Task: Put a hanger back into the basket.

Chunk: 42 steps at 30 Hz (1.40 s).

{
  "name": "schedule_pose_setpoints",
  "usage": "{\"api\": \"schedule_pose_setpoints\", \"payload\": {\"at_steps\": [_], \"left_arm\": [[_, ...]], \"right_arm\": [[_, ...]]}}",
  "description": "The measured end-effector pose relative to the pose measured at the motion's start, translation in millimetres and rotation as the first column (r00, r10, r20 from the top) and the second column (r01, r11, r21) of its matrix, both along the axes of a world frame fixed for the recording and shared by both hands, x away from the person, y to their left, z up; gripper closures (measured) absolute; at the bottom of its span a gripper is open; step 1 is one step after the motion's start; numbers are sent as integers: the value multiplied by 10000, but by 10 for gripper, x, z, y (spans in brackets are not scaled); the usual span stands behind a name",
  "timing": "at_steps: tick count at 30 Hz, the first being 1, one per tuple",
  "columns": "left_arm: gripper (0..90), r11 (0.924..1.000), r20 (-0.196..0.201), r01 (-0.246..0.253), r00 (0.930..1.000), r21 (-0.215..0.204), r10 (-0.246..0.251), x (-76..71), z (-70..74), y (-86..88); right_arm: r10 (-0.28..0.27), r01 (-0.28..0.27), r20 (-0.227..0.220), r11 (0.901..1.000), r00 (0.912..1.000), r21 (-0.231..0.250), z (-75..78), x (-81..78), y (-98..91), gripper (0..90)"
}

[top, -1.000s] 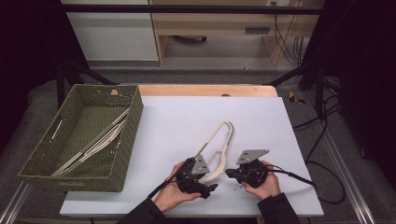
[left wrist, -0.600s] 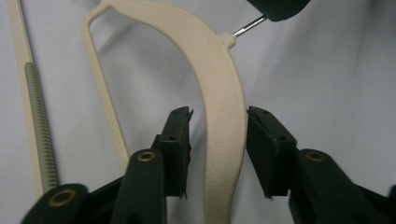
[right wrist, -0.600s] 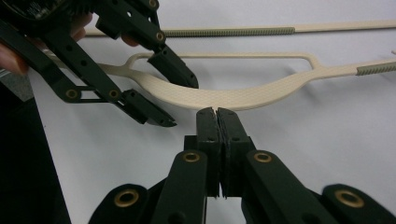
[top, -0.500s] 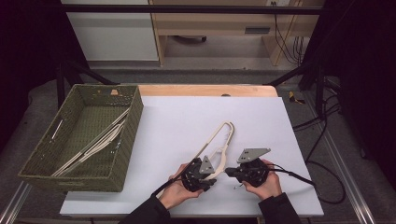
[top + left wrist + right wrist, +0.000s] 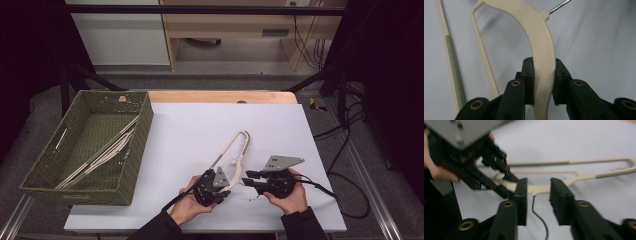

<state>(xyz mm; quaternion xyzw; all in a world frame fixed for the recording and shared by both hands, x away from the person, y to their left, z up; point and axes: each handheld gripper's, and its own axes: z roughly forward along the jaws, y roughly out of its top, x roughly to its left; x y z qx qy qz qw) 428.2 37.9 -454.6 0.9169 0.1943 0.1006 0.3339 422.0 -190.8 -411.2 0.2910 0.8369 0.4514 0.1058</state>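
Observation:
A cream plastic clothes hanger [image 5: 235, 150] lies on the white table [image 5: 200, 125], its thin metal hook [image 5: 540, 217] pointing toward the person. My left gripper [image 5: 544, 67] is shut on the hanger's broad curved shoulder [image 5: 541, 37]; its jaws have just been closing and the pads press both sides. My right gripper [image 5: 538, 187] faces it from the right, jaws just opened, with the hook's wire and the hanger's neck in the gap, untouched. In the high view the left gripper [image 5: 222, 186] and right gripper [image 5: 248, 177] sit close together near the front edge.
A green woven basket [image 5: 142, 125] stands at the table's left with several more cream hangers [image 5: 100, 155] inside. A black cable [image 5: 345, 200] trails from the right gripper over the table's right edge. A wooden strip [image 5: 220, 96] borders the far edge.
The left gripper's jaws have closed onto the hanger's shoulder. The right gripper's jaws have parted and let go of the hook. Both hands have barely shifted.

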Motion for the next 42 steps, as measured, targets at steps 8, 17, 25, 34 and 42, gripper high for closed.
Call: {"api": "schedule_pose_setpoints", "payload": {"at_steps": [8, 17, 25, 34, 42], "left_arm": [[755, 9998, 65, -68, 10000, -167, 69, -57, 75, 60], [768, 9974, 173, -388, 9991, -609, 399, -112, 195, 233], [782, 9929, 284, -778, 9963, -904, 807, -105, 308, 405], [809, 9796, 527, -1635, 9839, -1165, 1705, -35, 462, 633], [846, 9593, 687, -2524, 9625, -1266, 2623, 63, 511, 855]], "right_arm": [[-1516, 1354, 861, 9761, 9847, 1702, 208, -46, -333, 395], [-3011, 2837, 843, 9433, 9498, 1726, 76, 26, -559, 196], [-3301, 3221, 481, 9383, 9427, 1260, -83, 58, -602, 152], [-3288, 3239, 306, 9399, 9439, 1078, -170, 63, -609, 147], [-3261, 3225, 210, 9413, 9451, 997, -178, 54, -601, 134]]}}
